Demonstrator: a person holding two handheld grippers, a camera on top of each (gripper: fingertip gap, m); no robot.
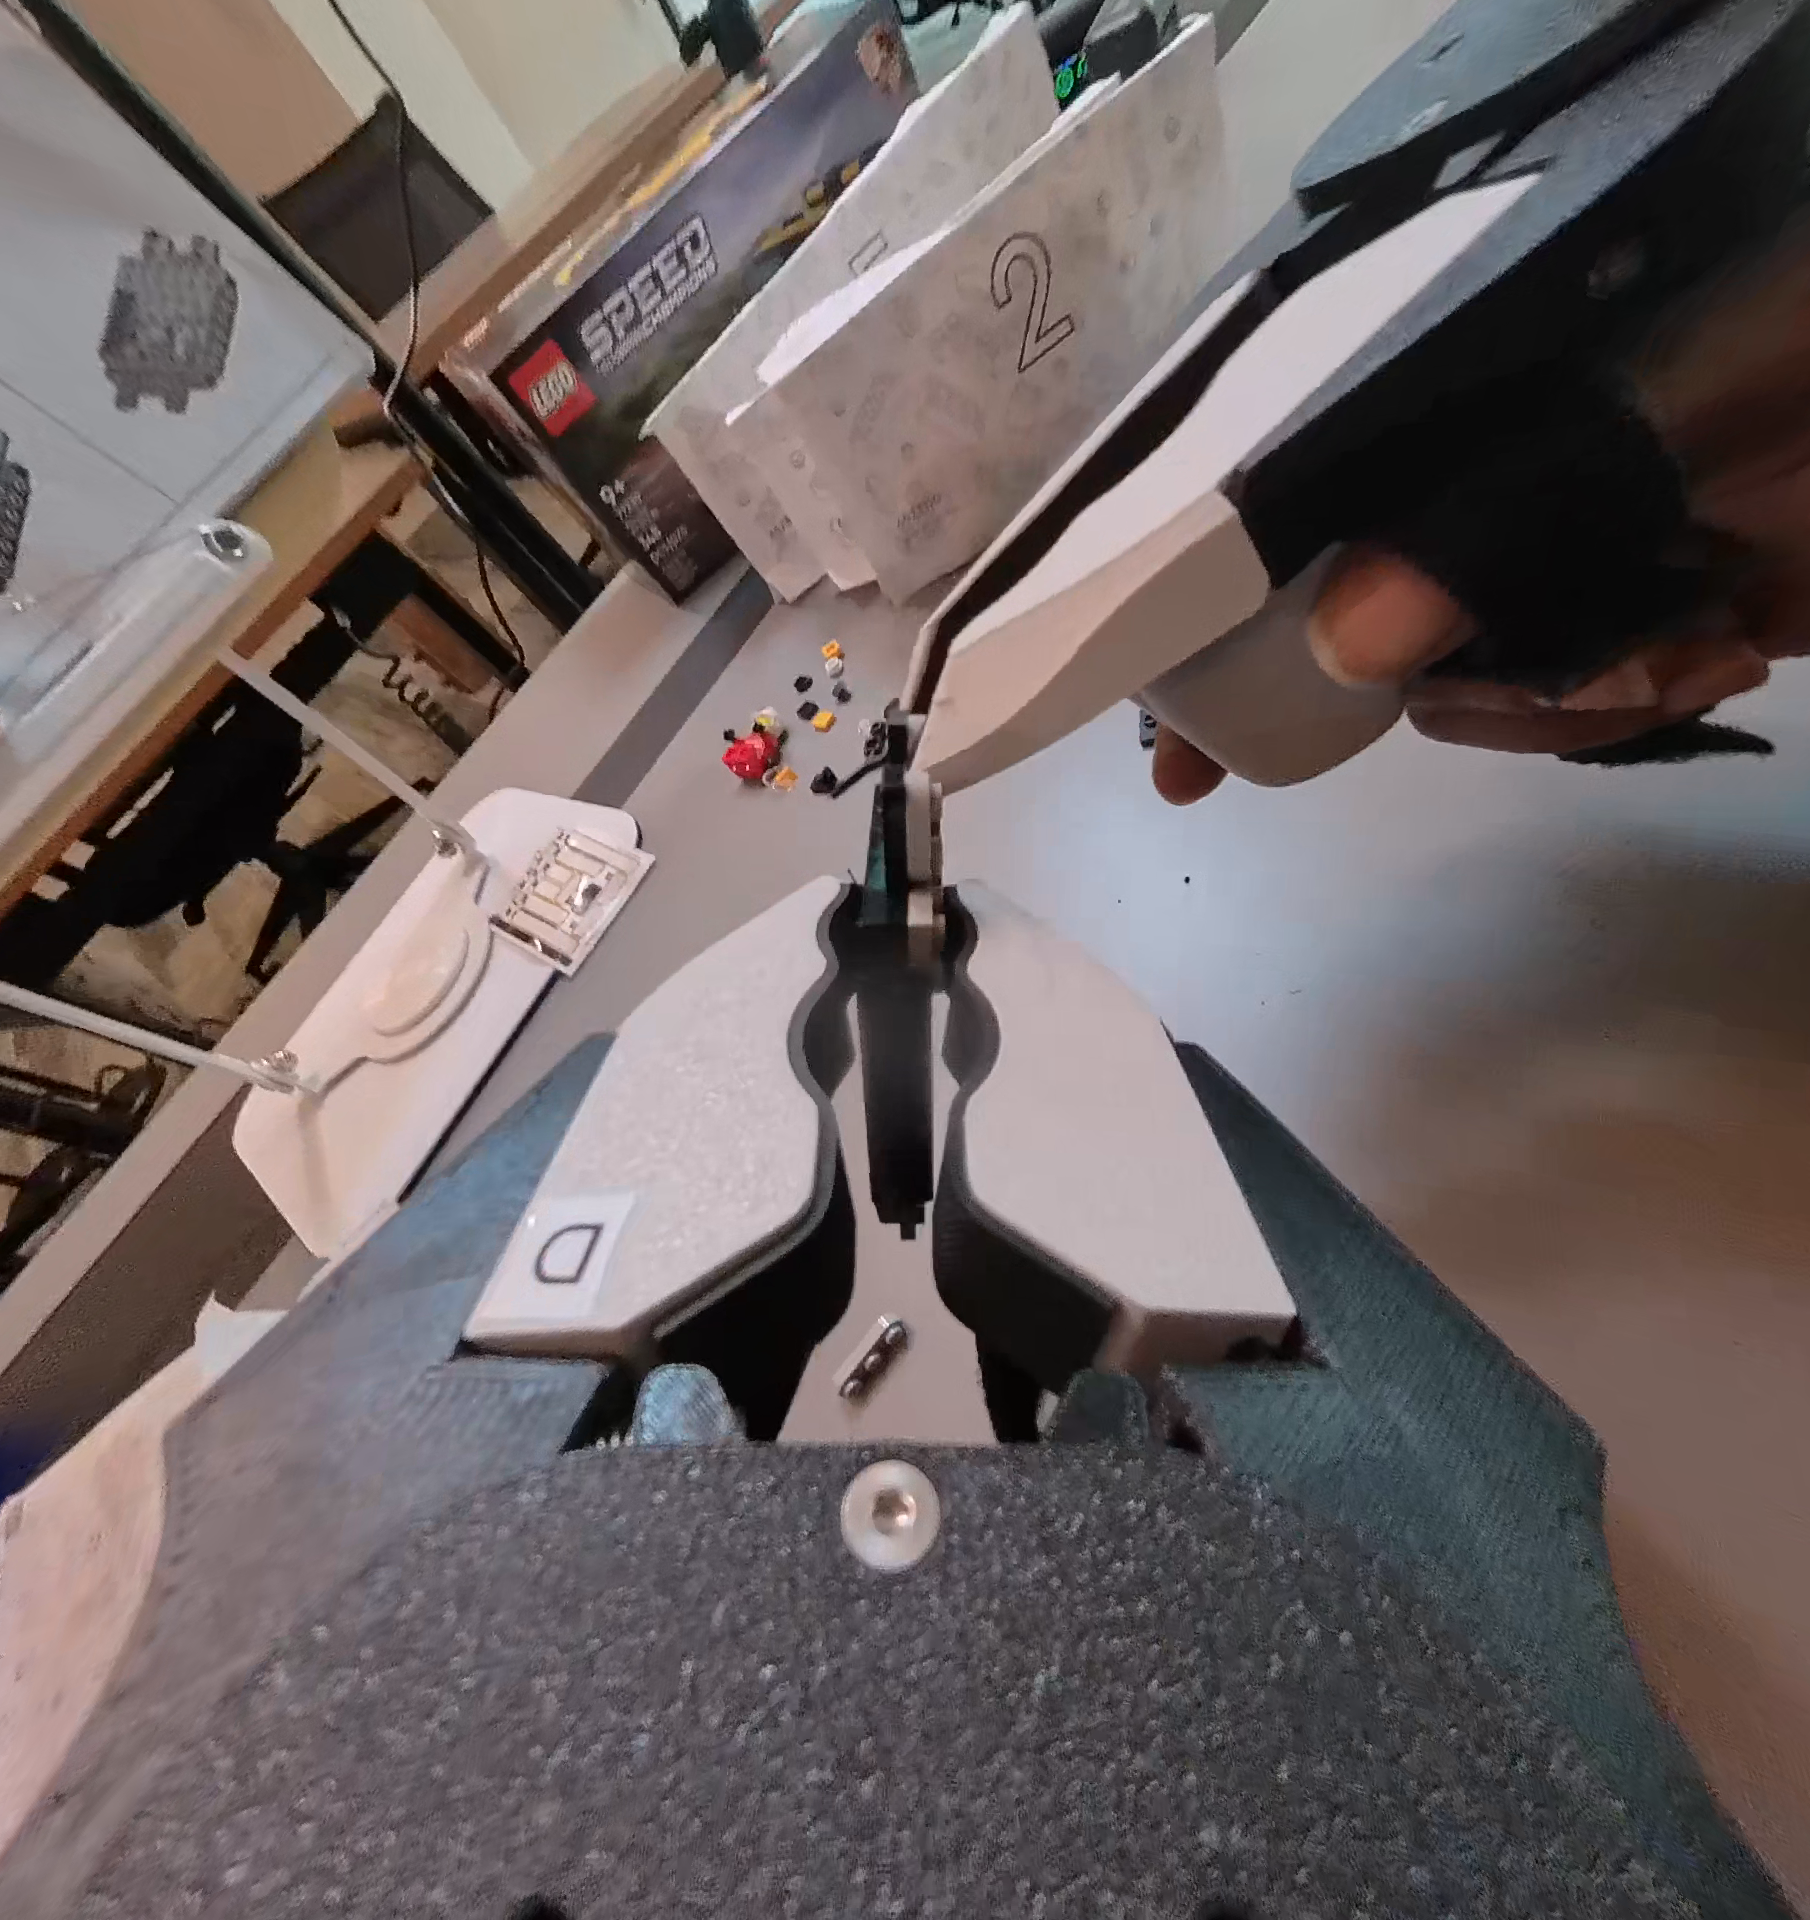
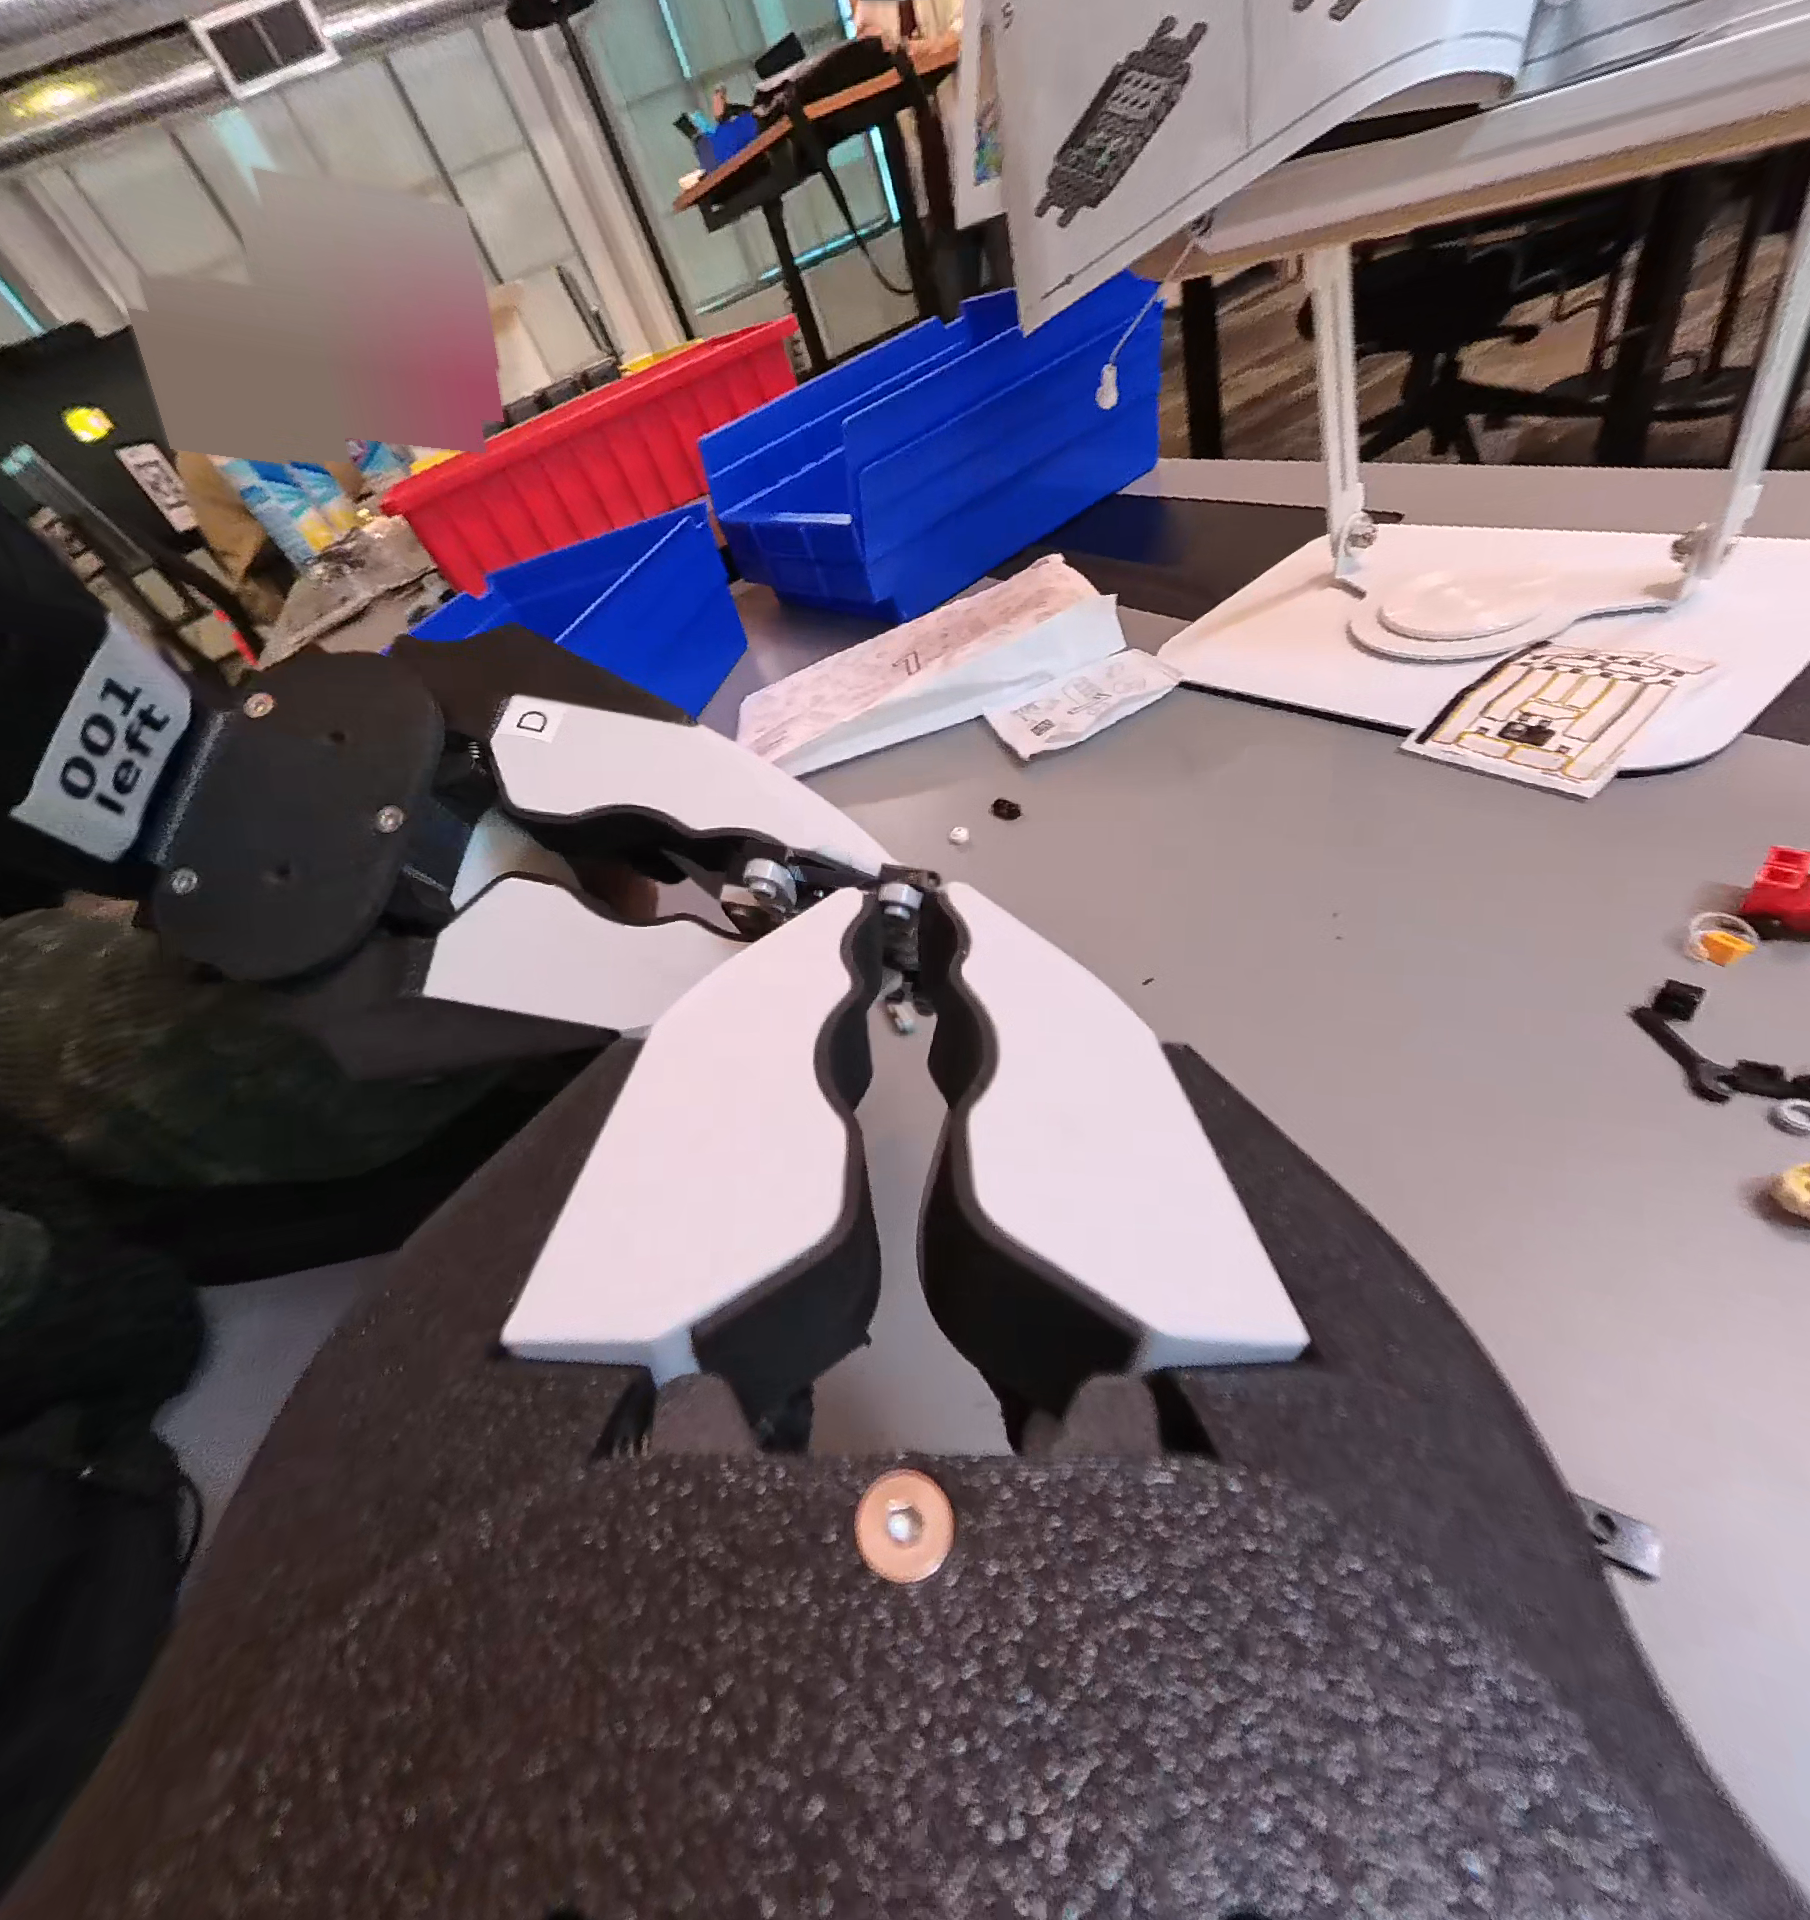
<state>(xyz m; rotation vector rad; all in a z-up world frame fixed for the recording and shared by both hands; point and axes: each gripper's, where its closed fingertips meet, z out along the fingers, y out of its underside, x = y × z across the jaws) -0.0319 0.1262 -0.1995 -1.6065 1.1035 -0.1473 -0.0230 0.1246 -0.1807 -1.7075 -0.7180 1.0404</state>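
The left tongs (image 1: 896, 914) are clenched on a narrow black-and-grey brick assembly (image 1: 906, 831), held edge-up above the grey worktop (image 1: 1296, 935); the right tongs (image 2: 906, 914) grip the same assembly at its far end, by a small grey round piece (image 2: 899, 896); loose bricks (image 1: 807, 717) lie scattered beyond, near a white stand base (image 1: 413, 987).
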